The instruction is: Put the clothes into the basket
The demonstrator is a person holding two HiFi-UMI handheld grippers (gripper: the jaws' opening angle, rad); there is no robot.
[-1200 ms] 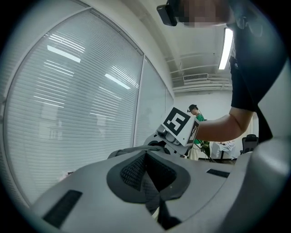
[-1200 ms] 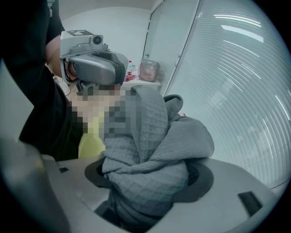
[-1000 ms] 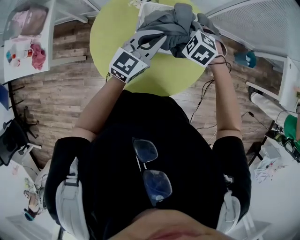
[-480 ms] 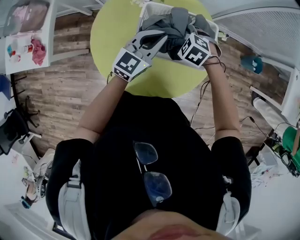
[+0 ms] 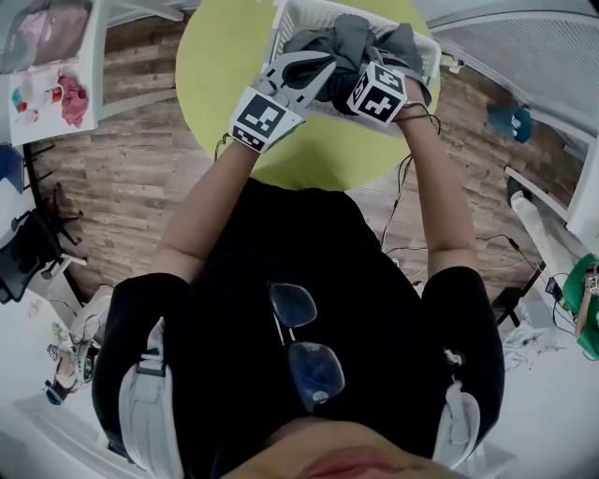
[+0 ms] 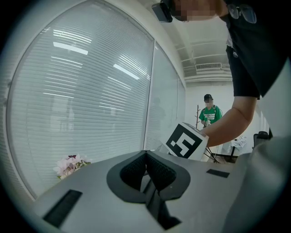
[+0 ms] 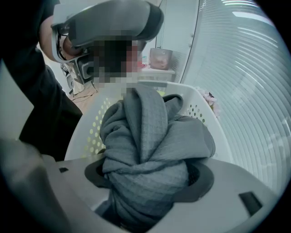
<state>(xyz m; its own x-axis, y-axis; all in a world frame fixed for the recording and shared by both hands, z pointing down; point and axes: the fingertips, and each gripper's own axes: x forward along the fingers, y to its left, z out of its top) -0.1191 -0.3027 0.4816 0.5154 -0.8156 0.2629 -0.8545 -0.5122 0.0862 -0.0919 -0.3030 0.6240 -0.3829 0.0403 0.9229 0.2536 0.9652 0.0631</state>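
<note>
A bunched grey garment [image 5: 348,45] hangs over the white perforated basket [image 5: 304,19] on the round yellow-green table [image 5: 220,65]. My right gripper [image 5: 376,58] is shut on it; in the right gripper view the twisted cloth [image 7: 150,132] fills the space between the jaws of the right gripper [image 7: 148,177], with the basket rim [image 7: 196,101] just behind. My left gripper [image 5: 314,73] sits beside the garment at the basket's near edge. In the left gripper view, the left gripper [image 6: 146,159] has its pads together with nothing between them.
The basket stands at the table's far side by a window with blinds. A white shelf [image 5: 47,75] with pink items is at the left. Cables [image 5: 402,187] trail on the wood floor. A person in green [image 6: 209,113] stands far off. Flowers [image 6: 70,164] lie by the window.
Both grippers and the grey garment have moved forward over the basket, which now shows more fully. The right gripper's hold on the cloth is unchanged.
</note>
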